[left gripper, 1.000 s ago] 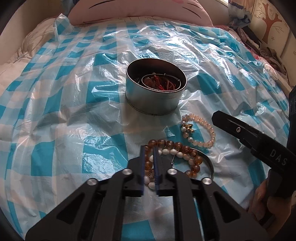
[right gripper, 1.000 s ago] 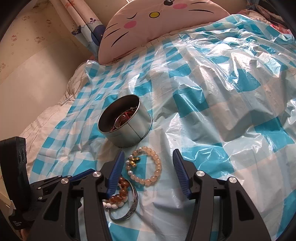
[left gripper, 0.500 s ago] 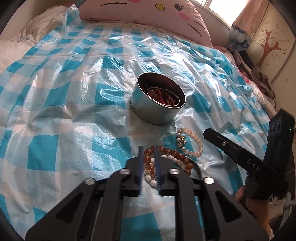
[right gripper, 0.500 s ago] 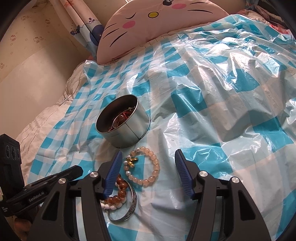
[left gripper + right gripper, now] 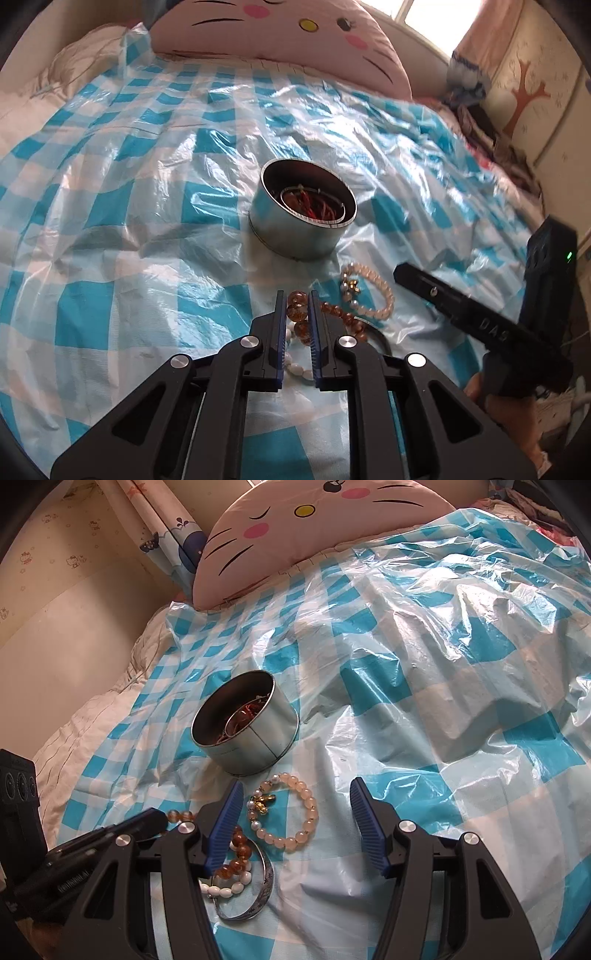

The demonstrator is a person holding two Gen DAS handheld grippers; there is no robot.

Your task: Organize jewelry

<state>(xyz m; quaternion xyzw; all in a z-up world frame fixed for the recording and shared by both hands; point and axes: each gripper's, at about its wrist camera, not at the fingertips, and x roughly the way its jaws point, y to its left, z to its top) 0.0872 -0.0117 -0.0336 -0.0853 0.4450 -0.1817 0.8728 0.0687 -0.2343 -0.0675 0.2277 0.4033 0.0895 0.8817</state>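
One round metal tin (image 5: pixel 303 218) sits open on the blue-and-white checked plastic sheet (image 5: pixel 110 229) that covers the bed, with no lid on it. Inside lie a thin metal bangle (image 5: pixel 314 206) leaning along the inner wall and a tangle of red and brownish strands (image 5: pixel 310 203); what else the tin holds is too dark to tell. In the right wrist view the tin (image 5: pixel 245 727) shows a vertical seam down its side.

Four pieces of jewelry lie on the sheet just in front of the tin. The pale peach bead bracelet (image 5: pixel 284 812), with a small gold charm and a few pearls, lies flat and closest to the tin without touching it. Beside it are the amber bead bracelet (image 5: pixel 299 314), the white bead strand (image 5: pixel 225 886) and a silver patterned bangle (image 5: pixel 258 890), all bunched together and overlapping.

The left gripper (image 5: pixel 297 306) has just been closing its jaws, and the blue pads now pinch the amber bead bracelet, with beads showing between the tips. The right gripper (image 5: pixel 295 805) hangs with its jaws wide apart and nothing held, the peach bracelet lying on the sheet between its fingers. A pink cat-face pillow (image 5: pixel 314 528) lies at the head of the bed.
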